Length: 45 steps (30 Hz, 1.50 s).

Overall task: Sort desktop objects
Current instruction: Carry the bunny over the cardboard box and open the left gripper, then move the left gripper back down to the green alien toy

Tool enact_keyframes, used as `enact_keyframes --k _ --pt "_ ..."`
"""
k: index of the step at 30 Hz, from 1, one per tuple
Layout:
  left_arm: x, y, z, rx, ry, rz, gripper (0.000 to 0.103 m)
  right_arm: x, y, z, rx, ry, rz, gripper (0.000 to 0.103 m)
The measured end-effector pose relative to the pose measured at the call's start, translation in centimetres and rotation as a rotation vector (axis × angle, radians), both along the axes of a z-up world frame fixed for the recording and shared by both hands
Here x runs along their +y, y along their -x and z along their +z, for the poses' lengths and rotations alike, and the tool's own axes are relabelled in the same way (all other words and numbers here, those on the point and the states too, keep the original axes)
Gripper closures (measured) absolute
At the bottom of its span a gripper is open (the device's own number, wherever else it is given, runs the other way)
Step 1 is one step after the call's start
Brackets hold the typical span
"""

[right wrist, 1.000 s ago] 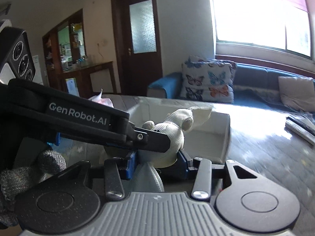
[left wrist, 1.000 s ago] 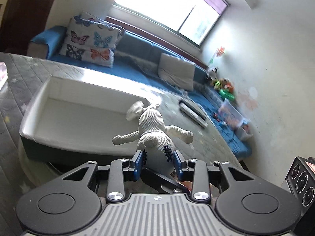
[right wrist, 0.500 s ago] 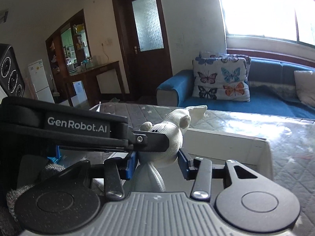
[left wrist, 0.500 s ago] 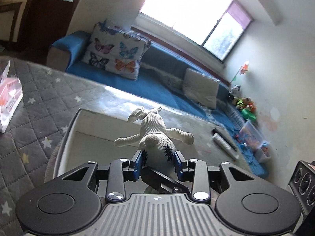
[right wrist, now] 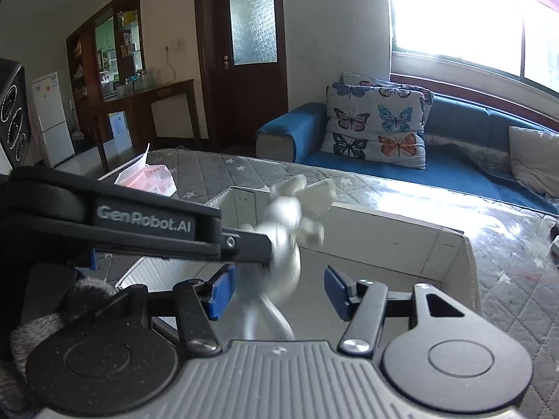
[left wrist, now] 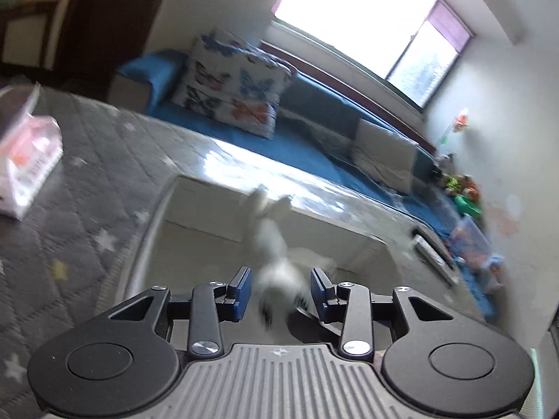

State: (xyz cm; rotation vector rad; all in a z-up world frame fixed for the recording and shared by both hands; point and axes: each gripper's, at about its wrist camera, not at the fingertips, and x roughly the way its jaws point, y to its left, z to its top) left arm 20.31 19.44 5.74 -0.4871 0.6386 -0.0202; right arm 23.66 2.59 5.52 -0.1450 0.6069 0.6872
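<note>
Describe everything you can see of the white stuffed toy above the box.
The stuffed toy is white and knitted-looking, with floppy ears or limbs at its top, and is motion-blurred in both views. It sits over the open white box, between the spread blue pads of both open grippers, left and right. No pad visibly presses it; contact cannot be judged through the blur.

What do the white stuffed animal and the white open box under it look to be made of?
White stuffed animal: soft knitted or woven fabric by its floppy limbs; motion blur hides the weave. White open box: thin, flat, matte walls with sharp folded corners, probably cardboard or foam board. Both grippers, left and right, have their jaws spread.
</note>
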Motion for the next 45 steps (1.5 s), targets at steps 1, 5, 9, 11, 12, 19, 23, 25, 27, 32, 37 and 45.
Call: enact_keyframes --k 1,5,9,11,12,19,23,25,27,32,37,45 --pt "0.2 0.0 -0.1 0.007 0.009 -0.001 0.063 0.1 0.0 0.0 0.0 0.002 0.001 0.045" --pt "0.5 0.7 -0.1 0.008 0.032 -0.002 0.064 -0.4 0.5 -0.2 -0.001 0.015 -0.003 0.045" --pt "-0.2 1.8 0.3 0.007 0.035 -0.021 0.064 -1.7 1.7 0.5 -0.015 0.016 0.007 0.045" --pt "-0.9 2.7 0.6 -0.007 0.028 -0.036 0.064 -2.8 2.7 1.2 -0.034 0.024 0.013 0.044" --pt "-1.3 3.2 0.7 -0.012 0.024 -0.044 0.064 -3.4 3.2 1.5 -0.038 0.024 0.015 0.042" --pt "-3.8 6.6 1.3 -0.026 0.016 -0.088 0.064 -7.6 8.1 2.2 -0.083 0.036 0.02 0.028" --pt "-5.4 8.4 1.2 -0.027 0.015 -0.113 0.064 -10.0 10.9 1.9 -0.105 0.06 0.016 0.026" --pt "-6.3 9.0 1.1 -0.026 0.003 -0.129 0.064 -11.2 12.2 1.6 -0.113 0.071 0.012 0.023" --pt "-7.2 9.7 0.9 -0.023 -0.008 -0.145 0.064 -12.3 13.3 1.3 -0.117 0.074 0.005 0.021" --pt "-9.3 10.6 -0.4 0.006 -0.004 -0.19 0.064 -14.5 15.2 0.0 -0.101 0.083 -0.025 0.021" --pt "-11.4 11.1 -2.1 0.051 0.017 -0.246 0.064 -15.7 15.9 -1.4 -0.063 0.101 -0.048 0.021" --pt "-14.2 11.6 -3.8 0.097 0.048 -0.333 0.064 -16.6 16.7 -3.5 -0.013 0.113 -0.058 0.021"
